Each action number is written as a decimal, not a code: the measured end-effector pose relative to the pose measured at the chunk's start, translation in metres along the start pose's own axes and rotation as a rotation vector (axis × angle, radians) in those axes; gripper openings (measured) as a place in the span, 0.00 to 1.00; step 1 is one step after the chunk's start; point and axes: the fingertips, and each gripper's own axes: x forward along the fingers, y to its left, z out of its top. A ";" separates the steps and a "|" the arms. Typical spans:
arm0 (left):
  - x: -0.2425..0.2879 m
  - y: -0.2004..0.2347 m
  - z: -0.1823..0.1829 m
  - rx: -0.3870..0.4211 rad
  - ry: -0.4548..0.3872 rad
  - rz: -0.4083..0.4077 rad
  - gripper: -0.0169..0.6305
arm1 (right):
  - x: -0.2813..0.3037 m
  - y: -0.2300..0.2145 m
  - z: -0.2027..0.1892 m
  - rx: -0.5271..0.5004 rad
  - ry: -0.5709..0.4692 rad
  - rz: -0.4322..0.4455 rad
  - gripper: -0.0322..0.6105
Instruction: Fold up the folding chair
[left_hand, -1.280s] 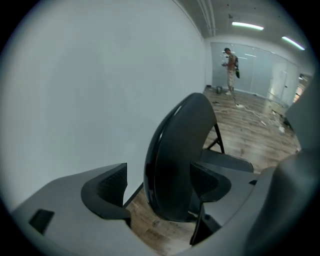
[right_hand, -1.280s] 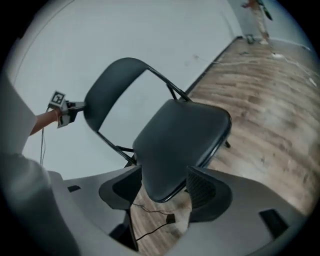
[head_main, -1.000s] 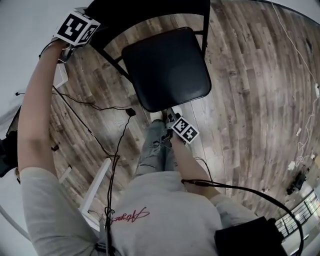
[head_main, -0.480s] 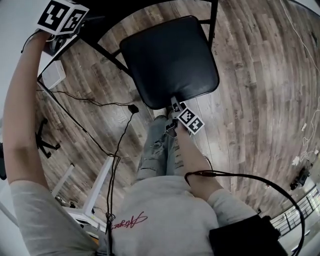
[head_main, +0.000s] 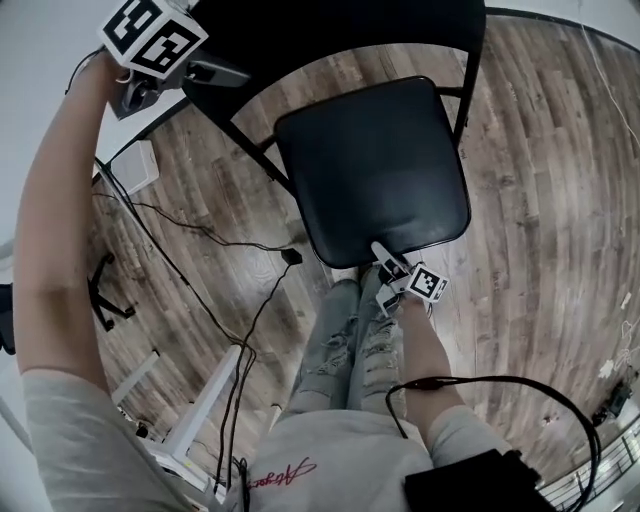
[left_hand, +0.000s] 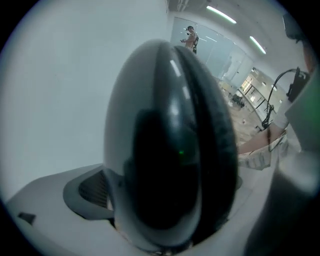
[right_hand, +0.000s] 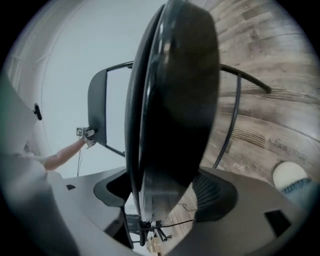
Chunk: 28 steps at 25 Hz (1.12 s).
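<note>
The black folding chair stands open on the wood floor, its padded seat in the middle of the head view and its backrest at the top. My left gripper is at the backrest's top left corner. Its jaws are opening, with the rounded backrest edge filling the space between them. My right gripper is at the seat's front edge. Its jaws are opening too, and the seat's edge stands between them with floor showing at its right side.
The person's legs in jeans stand just in front of the seat. Black cables trail over the floor at the left, near a white box and a white frame. A pale wall runs behind the chair.
The right gripper has sunk and tipped toward level at the seat's front edge. The left gripper stays at the backrest's top corner and has tilted. The head view has shifted.
</note>
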 end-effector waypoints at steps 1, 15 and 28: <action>0.000 -0.003 0.000 -0.006 0.000 -0.041 0.93 | 0.009 0.007 0.003 -0.034 0.022 0.045 0.60; -0.045 -0.012 0.029 -0.022 -0.177 -0.002 0.73 | 0.043 0.052 0.020 0.110 -0.054 -0.108 0.50; -0.113 -0.043 0.037 0.164 -0.147 0.207 0.72 | 0.124 0.196 0.068 0.429 -0.145 -0.432 0.45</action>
